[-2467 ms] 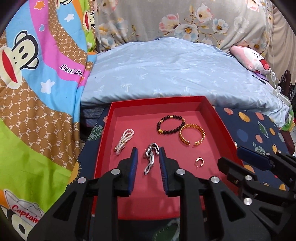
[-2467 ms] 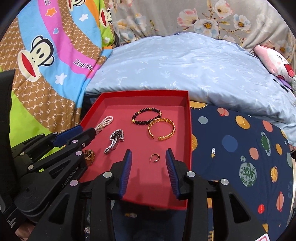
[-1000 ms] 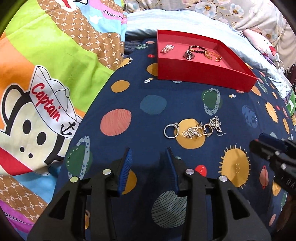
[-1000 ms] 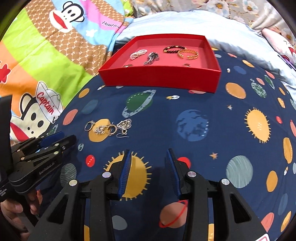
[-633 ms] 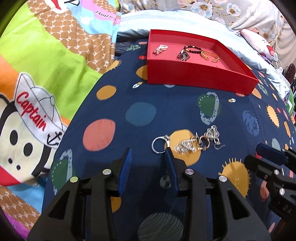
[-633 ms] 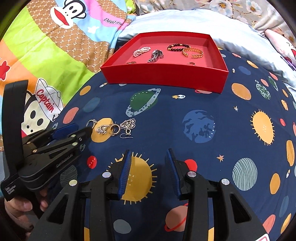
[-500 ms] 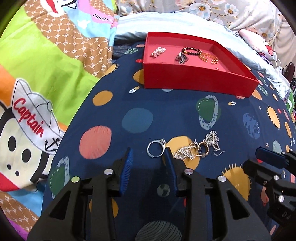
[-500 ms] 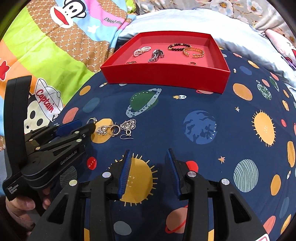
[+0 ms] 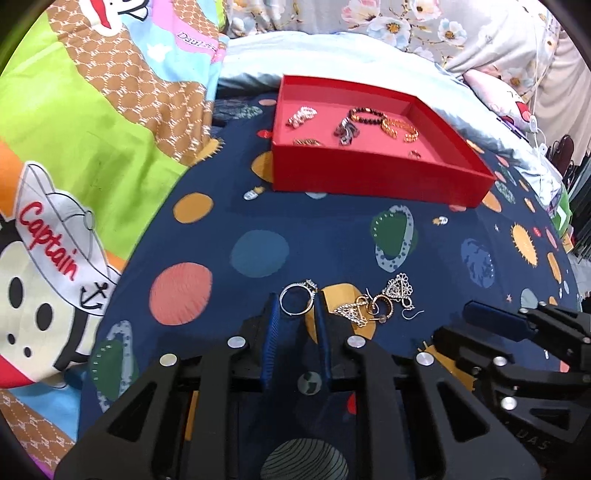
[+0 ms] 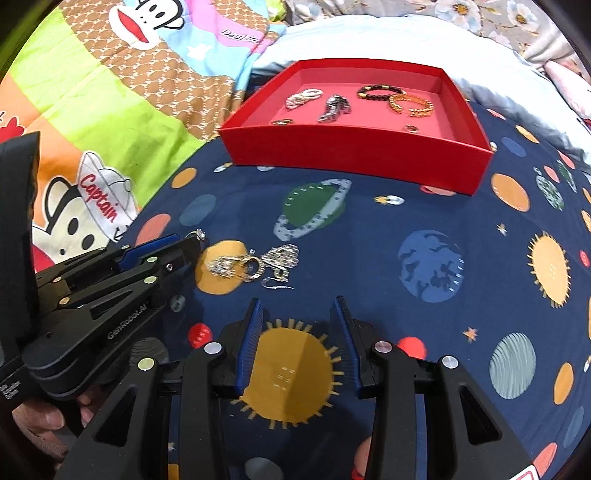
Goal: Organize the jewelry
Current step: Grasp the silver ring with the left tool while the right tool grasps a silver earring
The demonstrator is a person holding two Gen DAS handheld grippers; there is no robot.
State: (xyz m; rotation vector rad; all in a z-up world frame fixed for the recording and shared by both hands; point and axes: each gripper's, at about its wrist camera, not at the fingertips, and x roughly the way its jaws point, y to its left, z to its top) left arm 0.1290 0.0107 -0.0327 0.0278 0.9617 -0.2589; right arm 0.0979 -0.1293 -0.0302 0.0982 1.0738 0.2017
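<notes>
A silver ring (image 9: 297, 300) lies on the dark planet-print cloth, between the tips of my open left gripper (image 9: 295, 314); the pads stand on either side of it. Beside it to the right lies a small heap of earrings (image 9: 380, 304), also in the right wrist view (image 10: 255, 264). A red tray (image 9: 369, 177) further back holds a pearl bracelet (image 9: 301, 116), a silver chain (image 9: 347, 131), a dark bead bracelet (image 9: 364, 114), a gold bangle (image 9: 400, 127) and small rings. My right gripper (image 10: 297, 325) is open and empty over a sun print, nearer than the heap.
A cartoon monkey blanket (image 9: 74, 147) lies on the left. A pale blue pillow (image 9: 332, 55) and floral bedding (image 9: 424, 22) lie behind the tray. The right gripper's body shows at the lower right of the left wrist view (image 9: 517, 343).
Both grippers have drawn back from the tray to the near cloth. My left gripper has moved forward so the silver ring now sits between its open fingertips. The right gripper has shifted little lately.
</notes>
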